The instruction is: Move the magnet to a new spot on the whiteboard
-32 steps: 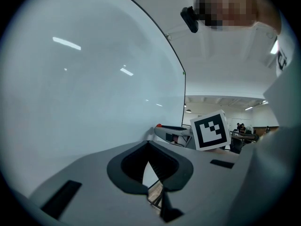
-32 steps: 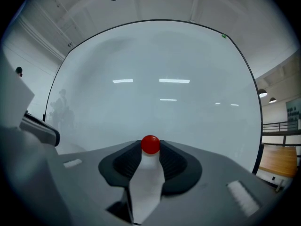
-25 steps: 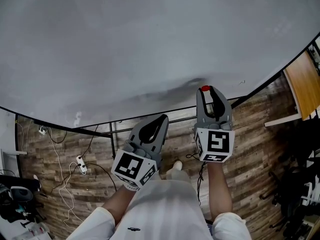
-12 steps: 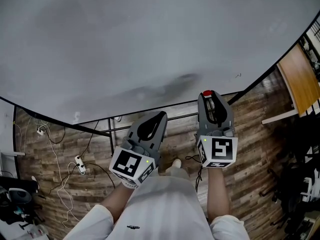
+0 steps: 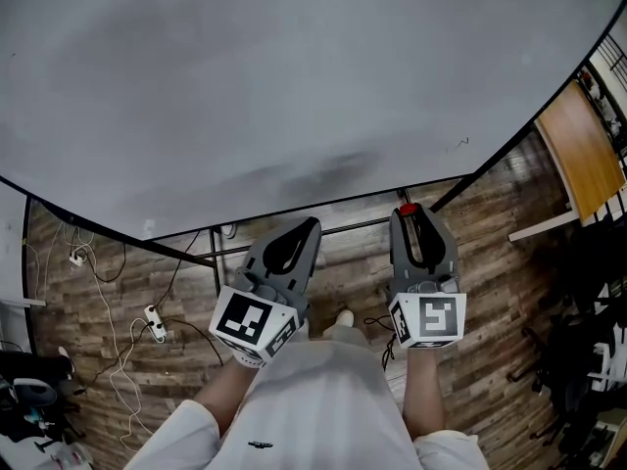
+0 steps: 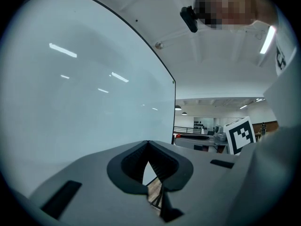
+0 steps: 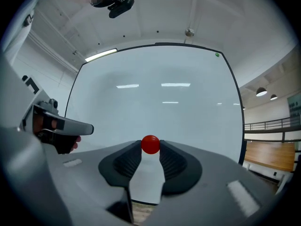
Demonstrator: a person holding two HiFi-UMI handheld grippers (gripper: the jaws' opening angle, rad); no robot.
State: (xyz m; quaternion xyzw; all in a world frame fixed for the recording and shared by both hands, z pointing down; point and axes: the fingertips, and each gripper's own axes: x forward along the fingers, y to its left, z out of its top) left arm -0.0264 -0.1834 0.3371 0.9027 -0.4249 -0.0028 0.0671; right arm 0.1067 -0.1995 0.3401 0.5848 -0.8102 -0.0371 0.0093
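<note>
The whiteboard [image 5: 294, 86] fills the frame from 9 through 12 to 2 o'clock, with a dark smudge [image 5: 338, 172] near its lower edge. Below that edge lies wooden floor [image 5: 127, 272]. The left hand-held gripper [image 5: 306, 225] sits just past 6 o'clock, toward 7, pointing up at the board, its jaw tips together. The right hand-held gripper [image 5: 408, 213] sits toward 5 o'clock and pinches the red magnet [image 5: 407, 208] at its tips, just under the board's edge. Cables [image 5: 122, 351] and a power strip [image 5: 155, 318] lie at 8 o'clock. A wooden board [image 5: 578, 150] shows at 3 o'clock.
</note>
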